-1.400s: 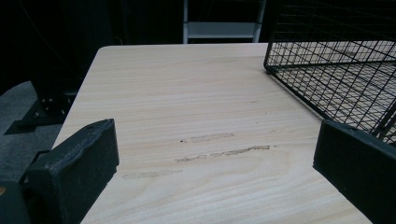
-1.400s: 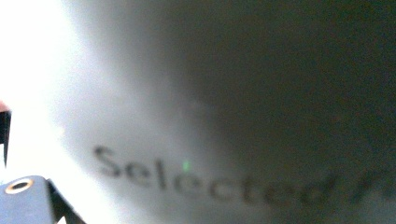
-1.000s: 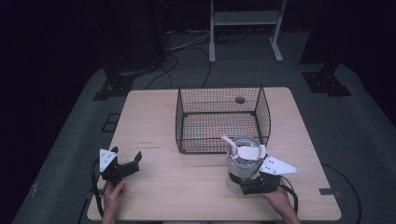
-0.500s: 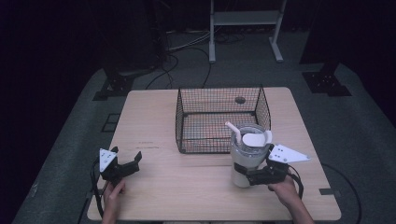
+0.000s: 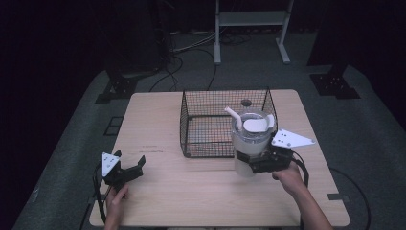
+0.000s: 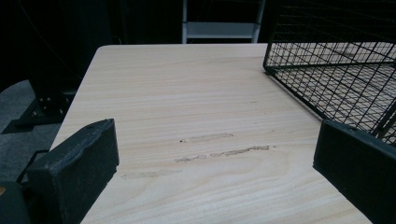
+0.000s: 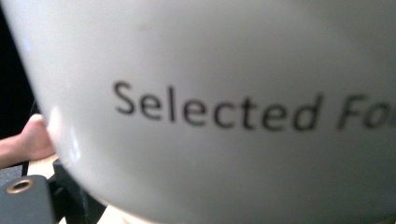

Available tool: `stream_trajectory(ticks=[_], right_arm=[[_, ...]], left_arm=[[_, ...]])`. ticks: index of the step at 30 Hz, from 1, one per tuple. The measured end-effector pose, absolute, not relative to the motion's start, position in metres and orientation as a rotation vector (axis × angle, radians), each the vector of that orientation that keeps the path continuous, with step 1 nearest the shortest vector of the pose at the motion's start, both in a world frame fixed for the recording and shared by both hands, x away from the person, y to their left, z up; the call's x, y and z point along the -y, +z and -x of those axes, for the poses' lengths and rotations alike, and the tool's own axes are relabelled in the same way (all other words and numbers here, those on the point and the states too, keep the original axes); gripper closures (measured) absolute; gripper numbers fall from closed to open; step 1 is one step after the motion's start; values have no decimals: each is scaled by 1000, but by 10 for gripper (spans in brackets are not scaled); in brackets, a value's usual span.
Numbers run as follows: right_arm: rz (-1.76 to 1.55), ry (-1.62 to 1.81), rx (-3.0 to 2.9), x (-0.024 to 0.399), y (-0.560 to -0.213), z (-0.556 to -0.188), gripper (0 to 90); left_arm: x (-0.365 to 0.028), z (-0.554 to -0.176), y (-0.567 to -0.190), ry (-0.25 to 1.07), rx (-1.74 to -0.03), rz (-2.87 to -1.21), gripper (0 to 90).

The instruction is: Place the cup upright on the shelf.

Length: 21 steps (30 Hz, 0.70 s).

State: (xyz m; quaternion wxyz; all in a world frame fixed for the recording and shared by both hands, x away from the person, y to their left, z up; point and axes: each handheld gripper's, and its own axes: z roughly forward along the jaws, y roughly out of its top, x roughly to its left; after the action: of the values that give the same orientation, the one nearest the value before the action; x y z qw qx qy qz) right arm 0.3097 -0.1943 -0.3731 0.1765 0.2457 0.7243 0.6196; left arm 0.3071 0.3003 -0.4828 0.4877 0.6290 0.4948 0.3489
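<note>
A white tumbler (image 5: 248, 149) with a clear lid and a white straw (image 5: 232, 115) is held up at the front right corner of the black wire basket (image 5: 184, 125). My right gripper (image 5: 253, 162) is shut on the tumbler's lower body. In the right gripper view the tumbler's wall (image 7: 224, 112) sits very close, printed "Selected Fo". My left gripper (image 5: 130, 167) rests near the table's front left with its jaws open and nothing between them; the same left gripper (image 6: 215, 177) looks over bare wood toward the basket (image 6: 336, 79).
The light wooden table (image 5: 158, 139) carries the basket at its middle back. A round hole (image 5: 246, 102) lies in the tabletop behind the basket. A white metal frame (image 5: 249, 19) and cables lie on the dark floor beyond. The person's left hand (image 7: 28, 140) shows past the tumbler.
My right gripper has raised the tumbler and carried it a little farther from the person, up against the basket's front right corner. The left gripper has not moved.
</note>
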Motion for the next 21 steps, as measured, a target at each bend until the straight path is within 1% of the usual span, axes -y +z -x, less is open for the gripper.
stream_trajectory(ticks=[6, 21], right_arm=[[-670, 1764, -2053, 185, -354, -329, 69], [-647, 1756, -2068, 164, -327, -363, 68]], left_arm=[[-300, -307, -483, 850, -1202, -1528, 0], [-302, -307, -483, 848, -1201, -1529, 0]])
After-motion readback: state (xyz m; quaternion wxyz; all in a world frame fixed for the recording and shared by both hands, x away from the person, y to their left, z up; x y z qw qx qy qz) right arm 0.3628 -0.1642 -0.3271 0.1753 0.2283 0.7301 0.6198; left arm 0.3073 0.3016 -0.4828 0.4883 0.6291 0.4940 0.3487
